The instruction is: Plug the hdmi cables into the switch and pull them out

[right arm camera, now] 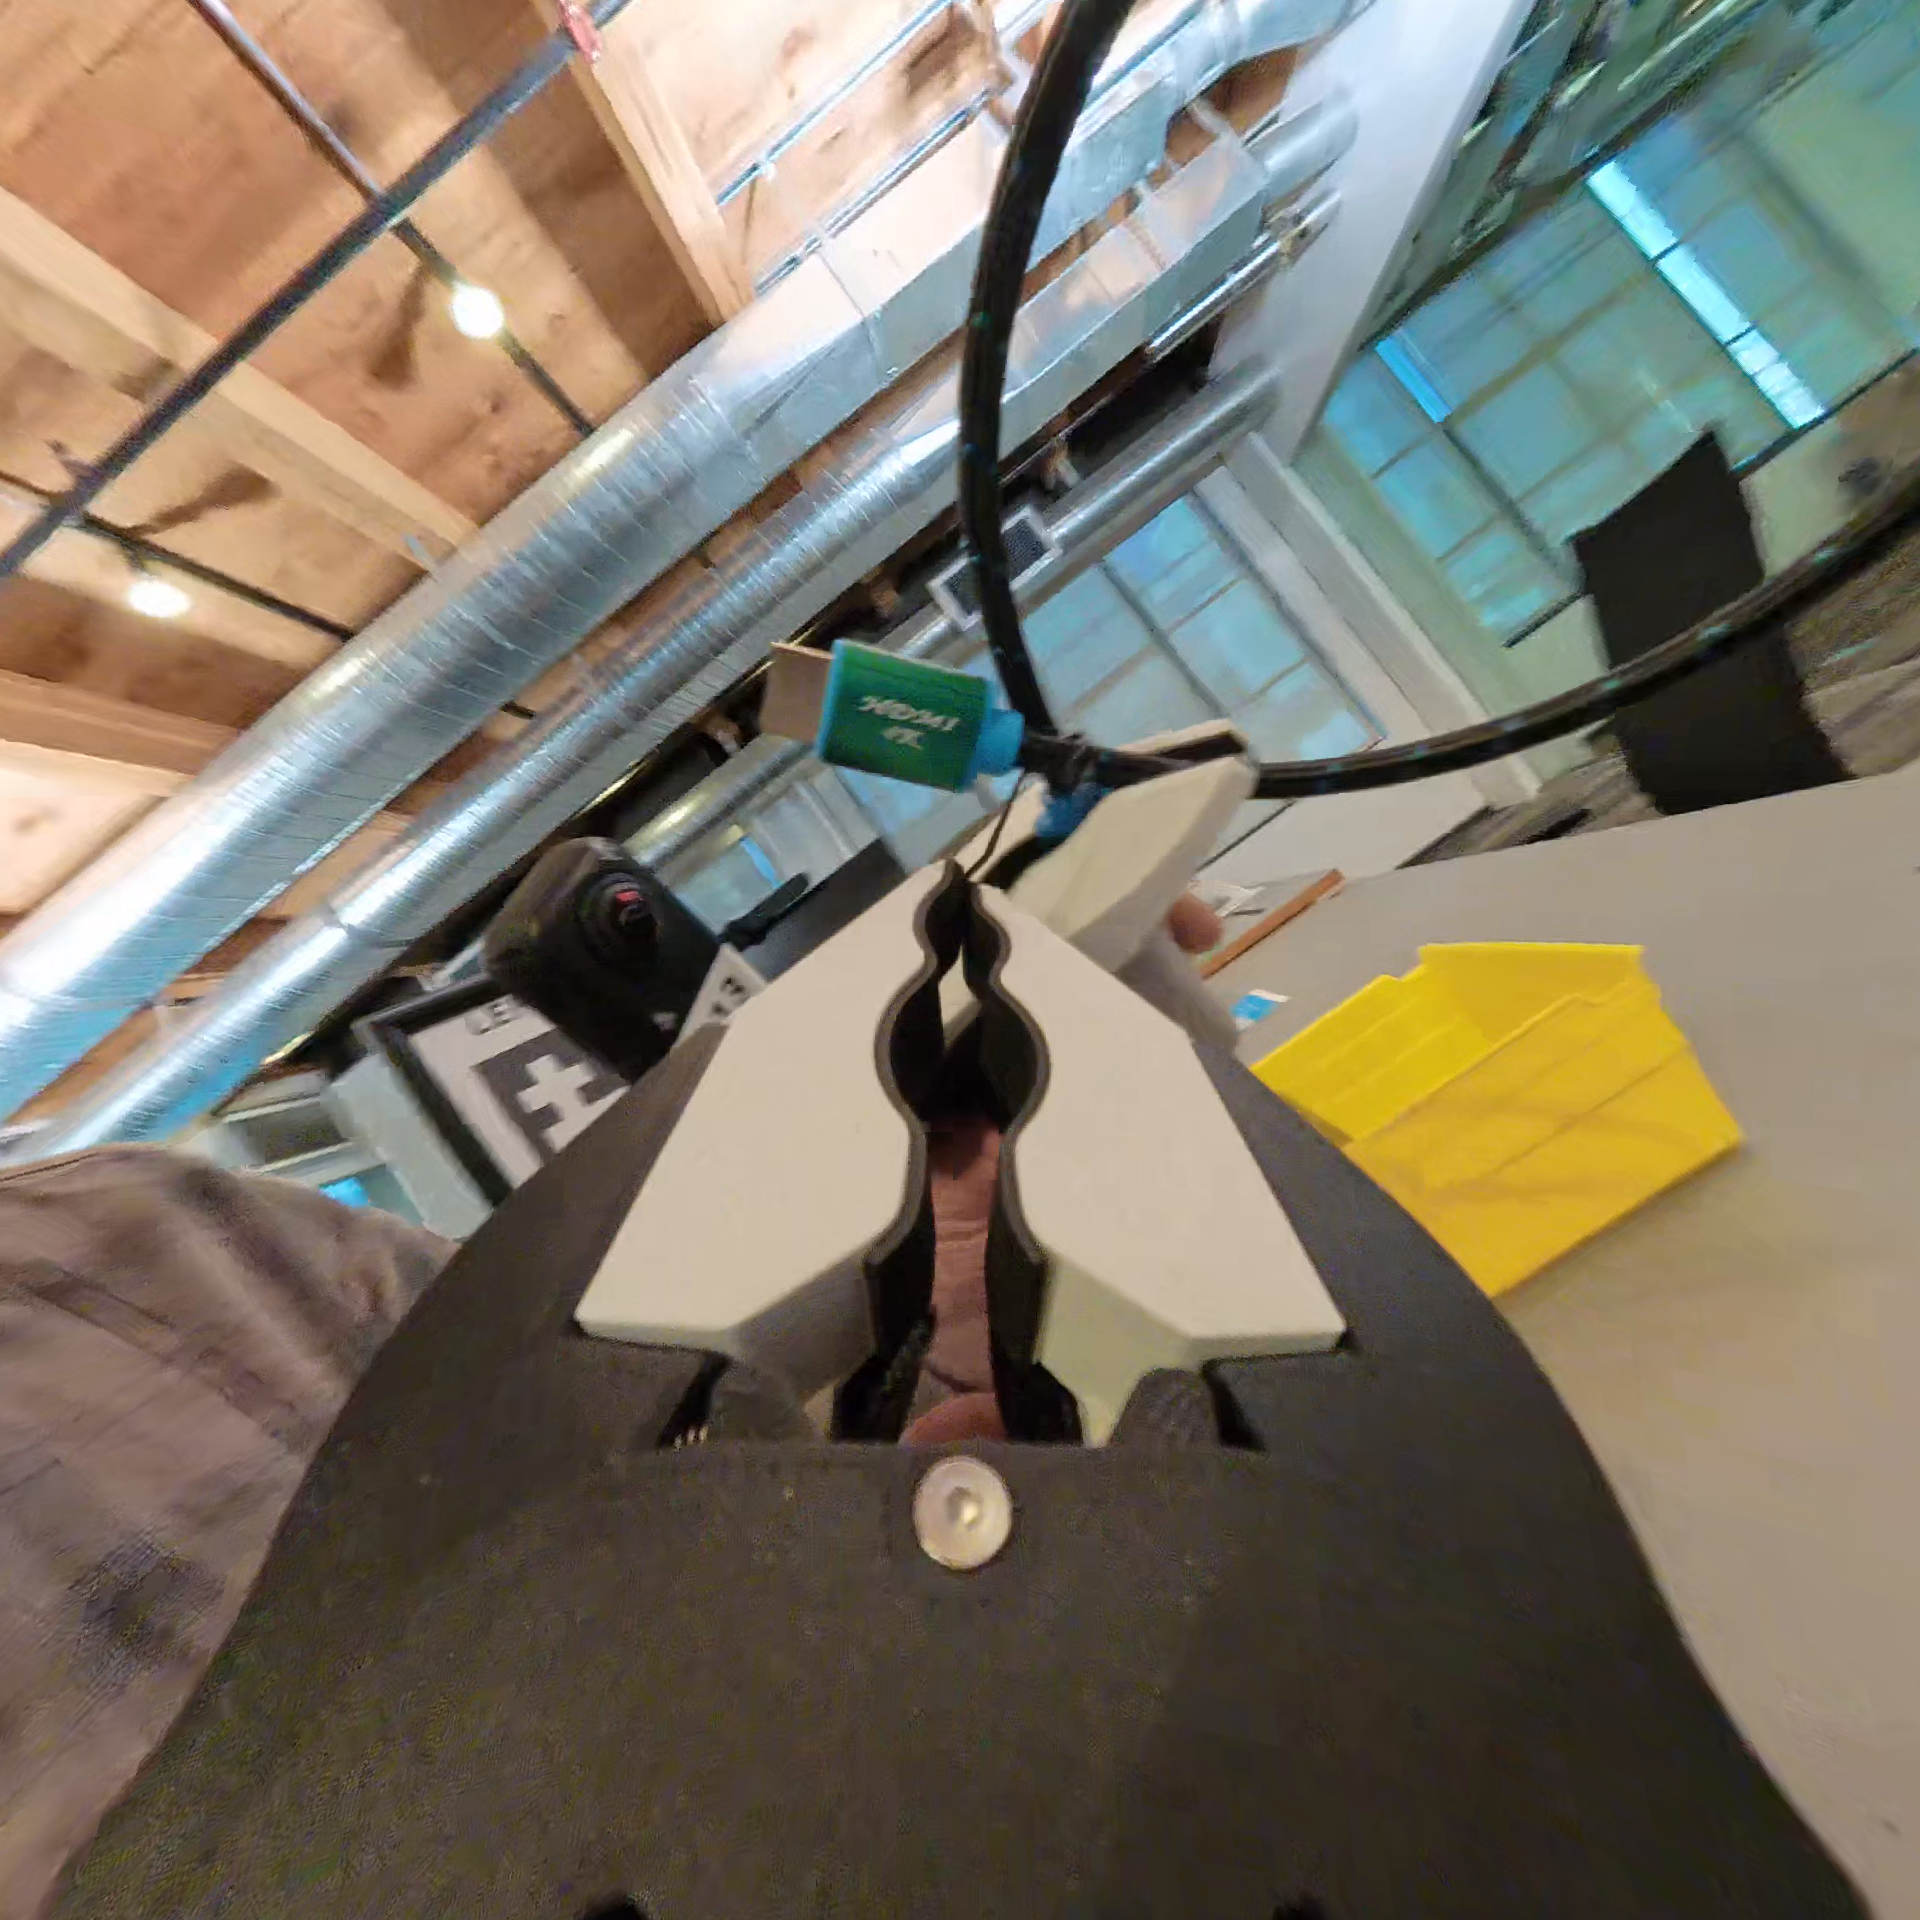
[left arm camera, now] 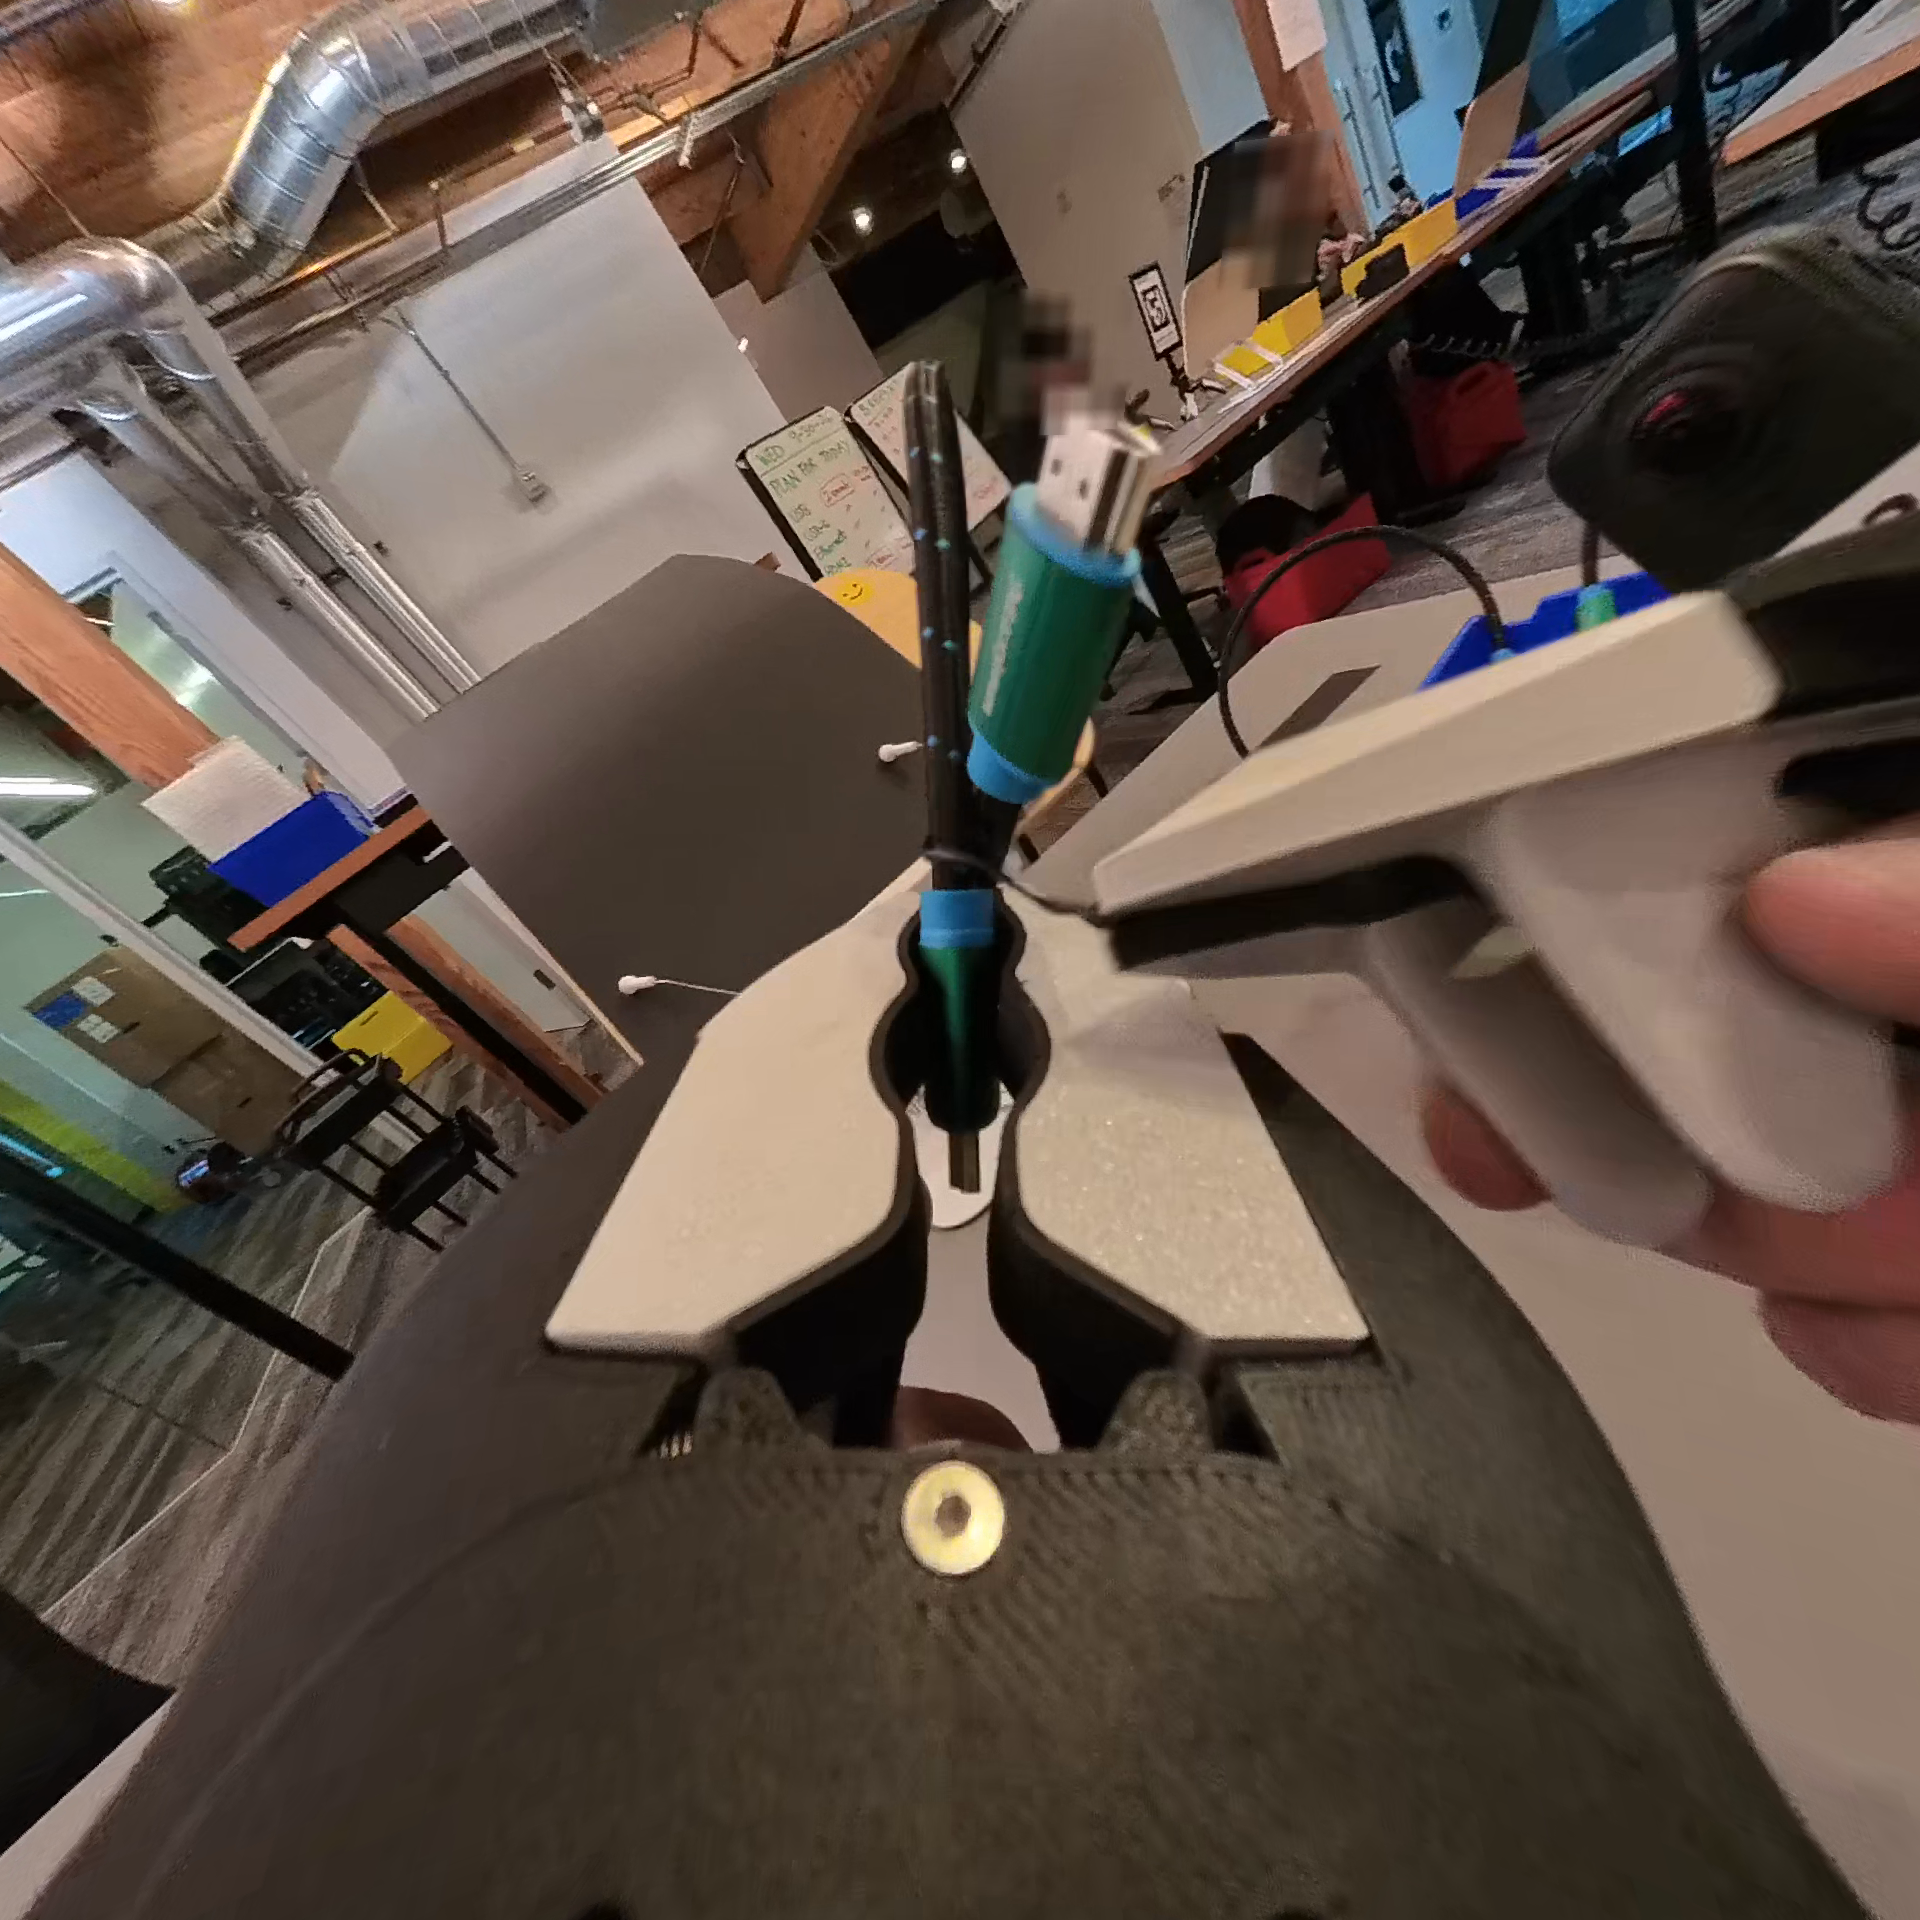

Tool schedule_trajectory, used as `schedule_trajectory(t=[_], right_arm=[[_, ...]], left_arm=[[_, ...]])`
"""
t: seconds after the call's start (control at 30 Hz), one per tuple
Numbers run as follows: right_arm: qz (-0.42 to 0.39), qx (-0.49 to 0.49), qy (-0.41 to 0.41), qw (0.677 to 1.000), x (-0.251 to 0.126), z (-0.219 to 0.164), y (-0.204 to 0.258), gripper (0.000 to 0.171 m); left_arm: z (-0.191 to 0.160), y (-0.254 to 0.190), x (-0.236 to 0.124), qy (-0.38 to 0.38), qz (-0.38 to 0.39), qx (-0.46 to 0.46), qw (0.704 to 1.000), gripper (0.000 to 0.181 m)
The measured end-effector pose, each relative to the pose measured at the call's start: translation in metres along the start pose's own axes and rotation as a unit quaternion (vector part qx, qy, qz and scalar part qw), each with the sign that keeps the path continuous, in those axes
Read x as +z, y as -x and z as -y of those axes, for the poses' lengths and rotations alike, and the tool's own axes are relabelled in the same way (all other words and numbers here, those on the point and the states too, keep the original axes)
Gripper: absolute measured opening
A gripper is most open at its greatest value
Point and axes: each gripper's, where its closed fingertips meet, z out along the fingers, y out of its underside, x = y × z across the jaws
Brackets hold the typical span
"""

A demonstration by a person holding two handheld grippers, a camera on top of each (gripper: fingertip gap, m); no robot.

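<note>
My left gripper (left arm camera: 961, 935) is shut on a green HDMI plug with a blue collar (left arm camera: 958, 1023), held lengthwise between the fingers. The black braided cable (left arm camera: 940, 623) loops up from it. The cable's other green plug (left arm camera: 1044, 644) points up, metal tip bare. A thin black tie (left arm camera: 971, 860) binds the cable just past my fingertips. My right gripper (left arm camera: 1101, 909) reaches in from the right and is shut on the tie's tail. In the right wrist view my right gripper (right arm camera: 961, 899) pinches that strand below the free plug (right arm camera: 902, 717) and the left gripper (right arm camera: 1101, 816).
A grey table (left arm camera: 1340, 665) lies behind, with a blue bin (left arm camera: 1527, 634) holding another green plug. A yellow bin (right arm camera: 1496, 1091) sits on the table to the right in the right wrist view. A person's hand (left arm camera: 1829, 935) holds the right gripper. Black chair backs (left arm camera: 665, 748) stand behind. The tips of one gripper are about 5 cm away from the tips of the other.
</note>
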Motion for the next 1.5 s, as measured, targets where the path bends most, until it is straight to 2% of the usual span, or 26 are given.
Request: schedule_trajectory(t=[0.07, 0.23, 0.43, 0.53, 0.67, 0.73, 0.9, 1.0, 1.07, 1.17, 1.2, 1.3, 1.37, 1.4, 1.5], right_arm=[[0.021, -0.008, 0.013, 1.0, 0.001, -0.001, 0.01, 0.0], [0.009, -0.133, 0.073, 0.988, -0.002, -0.002, 0.021, 0.0], [-0.084, -0.267, 0.091, 0.956, -0.038, 0.05, 0.026, 0.0], [-0.164, -0.354, 0.128, 0.912, -0.073, 0.075, 0.029, 0.0], [-0.312, -0.438, 0.193, 0.821, -0.148, 0.101, 0.021, 0.0], [-0.378, -0.442, 0.233, 0.779, -0.19, 0.104, 0.014, 0.0], [-0.506, -0.415, 0.277, 0.704, -0.281, 0.11, 0.001, 0.0], [-0.518, -0.342, 0.308, 0.721, -0.317, 0.089, -0.017, 0.0], [-0.543, -0.297, 0.325, 0.716, -0.343, 0.075, -0.038, 0.0], [-0.596, -0.245, 0.357, 0.676, -0.384, 0.058, -0.067, 0.037], [-0.604, -0.239, 0.365, 0.667, -0.392, 0.055, -0.071, 0.042], [-0.616, -0.259, 0.364, 0.649, -0.392, 0.065, -0.066, 0.043], [-0.62, -0.309, 0.35, 0.631, -0.379, 0.086, -0.054, 0.042], [-0.604, -0.339, 0.338, 0.637, -0.361, 0.094, -0.046, 0.039], [-0.511, -0.424, 0.302, 0.684, -0.28, 0.101, -0.023, 0.037]], left_arm=[[0.0, 0.007, 0.0, 0.0, 0.011, -0.003, 1.0, 0.007], [-0.006, 0.032, -0.001, 0.013, 0.032, -0.039, 0.999, 0.007], [-0.009, 0.036, 0.0, 0.021, 0.025, -0.048, 0.998, 0.007], [-0.01, 0.033, 0.002, 0.024, 0.017, -0.045, 0.999, 0.007], [-0.011, 0.025, 0.003, 0.034, -0.006, -0.032, 0.999, 0.007], [-0.012, 0.021, 0.005, 0.035, -0.014, -0.037, 0.999, 0.007], [-0.017, 0.009, 0.009, 0.051, -0.037, -0.037, 0.997, 0.007], [-0.019, 0.002, 0.011, 0.058, -0.047, -0.033, 0.997, 0.007], [-0.022, -0.003, 0.012, 0.066, -0.057, -0.032, 0.996, 0.007], [-0.028, -0.01, 0.015, 0.077, -0.073, -0.04, 0.994, 0.007], [-0.03, -0.012, 0.015, 0.079, -0.078, -0.044, 0.993, 0.007], [-0.035, -0.016, 0.018, 0.084, -0.088, -0.053, 0.991, 0.007], [-0.036, -0.02, 0.02, 0.083, -0.097, -0.063, 0.99, 0.007], [-0.037, -0.022, 0.021, 0.08, -0.104, -0.067, 0.989, 0.008], [-0.036, -0.031, 0.021, 0.077, -0.127, -0.066, 0.987, 0.008]])
